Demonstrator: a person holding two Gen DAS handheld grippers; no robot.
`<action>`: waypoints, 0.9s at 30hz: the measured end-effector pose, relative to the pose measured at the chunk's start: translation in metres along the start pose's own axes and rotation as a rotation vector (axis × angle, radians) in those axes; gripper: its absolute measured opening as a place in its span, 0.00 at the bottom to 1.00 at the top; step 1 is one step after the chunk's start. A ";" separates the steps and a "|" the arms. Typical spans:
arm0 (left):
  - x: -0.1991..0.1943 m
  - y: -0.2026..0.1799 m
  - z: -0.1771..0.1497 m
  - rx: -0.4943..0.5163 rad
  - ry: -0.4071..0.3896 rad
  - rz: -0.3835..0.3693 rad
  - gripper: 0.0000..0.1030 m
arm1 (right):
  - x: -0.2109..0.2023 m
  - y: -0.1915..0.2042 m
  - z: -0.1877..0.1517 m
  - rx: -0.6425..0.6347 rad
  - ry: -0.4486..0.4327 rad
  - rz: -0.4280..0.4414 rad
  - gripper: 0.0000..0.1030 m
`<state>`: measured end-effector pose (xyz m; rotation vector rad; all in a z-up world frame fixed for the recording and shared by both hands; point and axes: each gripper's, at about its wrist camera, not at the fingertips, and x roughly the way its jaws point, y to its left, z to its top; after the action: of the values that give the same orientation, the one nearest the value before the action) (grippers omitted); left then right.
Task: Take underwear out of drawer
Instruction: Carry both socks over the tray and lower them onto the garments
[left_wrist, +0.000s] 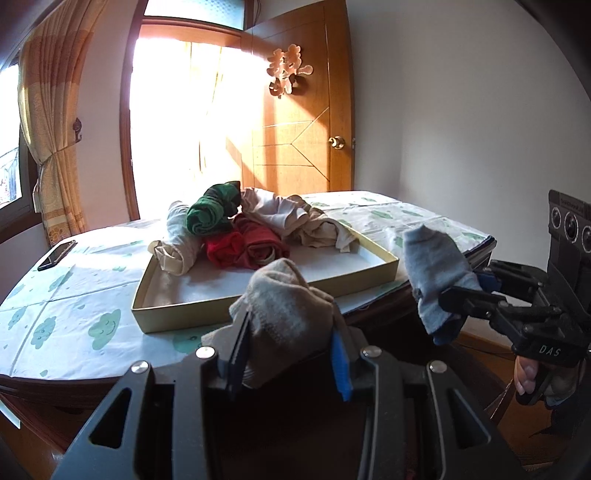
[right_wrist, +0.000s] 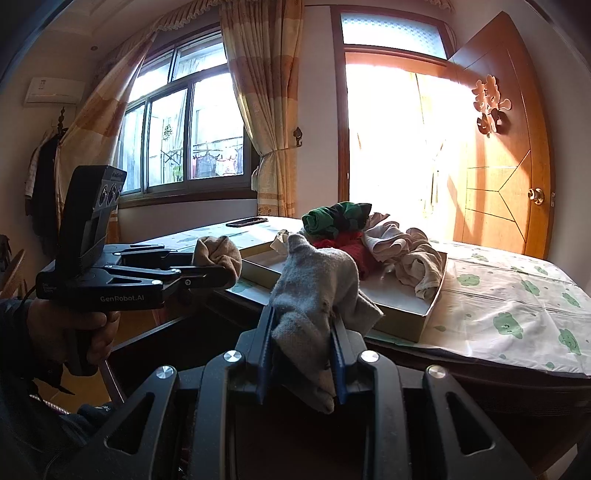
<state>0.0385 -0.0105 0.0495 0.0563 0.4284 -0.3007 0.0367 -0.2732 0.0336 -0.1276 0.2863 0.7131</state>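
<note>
My left gripper (left_wrist: 288, 354) is shut on a beige-brown sock-like garment (left_wrist: 284, 306), held in front of the table's near edge; it also shows in the right wrist view (right_wrist: 218, 254). My right gripper (right_wrist: 303, 350) is shut on a grey garment (right_wrist: 314, 288), which also shows in the left wrist view (left_wrist: 436, 269). A shallow cardboard tray (left_wrist: 258, 299) on the table holds rolled underwear: a green one (left_wrist: 210, 214), a red one (left_wrist: 247, 247), and cream and beige ones (left_wrist: 314, 225). No drawer shows in either view.
The table (left_wrist: 55, 314) has a white cloth with green cloud prints. A black phone (left_wrist: 57, 254) lies at its far left. A wooden door (left_wrist: 303, 122) stands behind, with bright light beside it. A window and curtains (right_wrist: 258, 103) are on the left wall.
</note>
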 end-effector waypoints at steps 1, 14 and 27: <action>0.002 0.000 0.004 -0.001 0.005 -0.008 0.37 | 0.001 -0.002 0.003 0.004 0.002 0.000 0.29; 0.033 -0.008 0.044 0.023 0.054 -0.058 0.37 | 0.014 -0.036 0.032 0.034 0.030 -0.026 0.29; 0.067 -0.012 0.076 0.040 0.095 -0.061 0.37 | 0.030 -0.061 0.058 0.055 0.031 -0.044 0.29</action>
<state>0.1233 -0.0489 0.0912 0.0970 0.5190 -0.3680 0.1108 -0.2874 0.0805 -0.0925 0.3314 0.6595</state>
